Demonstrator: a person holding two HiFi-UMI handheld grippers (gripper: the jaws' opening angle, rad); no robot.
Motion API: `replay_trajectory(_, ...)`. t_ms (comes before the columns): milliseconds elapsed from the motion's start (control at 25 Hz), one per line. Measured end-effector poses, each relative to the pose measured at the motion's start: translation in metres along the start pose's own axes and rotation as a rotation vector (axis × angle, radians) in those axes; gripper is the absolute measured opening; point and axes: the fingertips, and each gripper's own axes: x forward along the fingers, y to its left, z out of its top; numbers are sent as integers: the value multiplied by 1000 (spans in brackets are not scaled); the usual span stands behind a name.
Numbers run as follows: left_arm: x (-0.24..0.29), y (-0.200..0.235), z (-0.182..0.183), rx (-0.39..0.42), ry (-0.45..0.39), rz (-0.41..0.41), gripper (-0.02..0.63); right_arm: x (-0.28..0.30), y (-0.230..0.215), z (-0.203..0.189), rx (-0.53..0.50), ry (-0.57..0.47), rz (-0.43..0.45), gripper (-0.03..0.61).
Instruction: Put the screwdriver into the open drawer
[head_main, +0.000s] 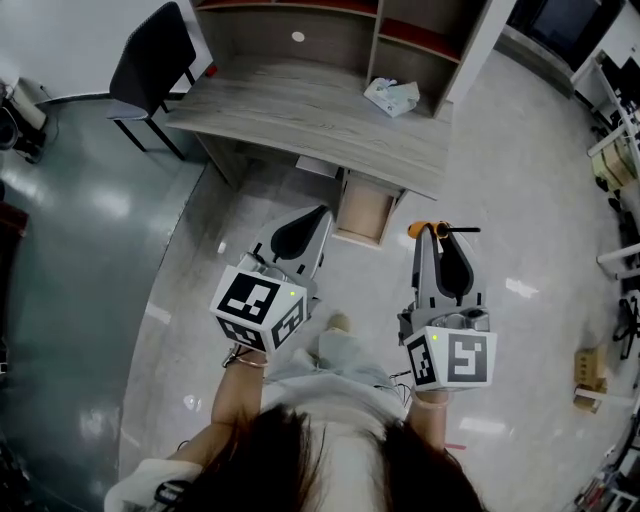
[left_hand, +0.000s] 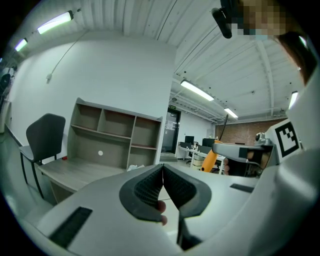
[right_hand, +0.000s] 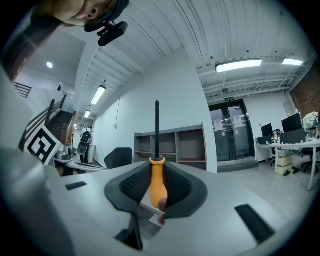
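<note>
Right gripper view: right gripper (right_hand: 158, 172) clamped on screwdriver (right_hand: 158, 186) by its orange handle, shaft upright. Left gripper (left_hand: 162, 175) jaws pressed together, nothing between. Head view: screwdriver near open drawer (head_main: 364, 210), outside it

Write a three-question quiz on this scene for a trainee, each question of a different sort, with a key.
1. True or false: the right tongs are shut on the screwdriver.
2. Pick one. The open drawer sits: A) under the desk, ahead of both tongs; B) on top of the desk; C) between the jaws of the left tongs.
3. Fill the gap: the left tongs are shut and hold ____.

Key: 1 true; 2 A; 3 nothing.
</note>
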Motion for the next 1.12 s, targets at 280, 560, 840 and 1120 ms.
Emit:
replay_trajectory(280,25,16,-21,-38,25,83,17,33,-16,-29,10,41,82,89)
replay_trajectory(560,27,36,-38,-57,45,170,17,59,-18,-62,-11,94,150,89)
replay_trajectory(840,37,68,-44,-71,54,218,17,88,-23,-82,-35,125,169,87)
replay_trajectory(1120,65,93,-40,-64,47,221,17,112,-35,-114,-52,174,150,87)
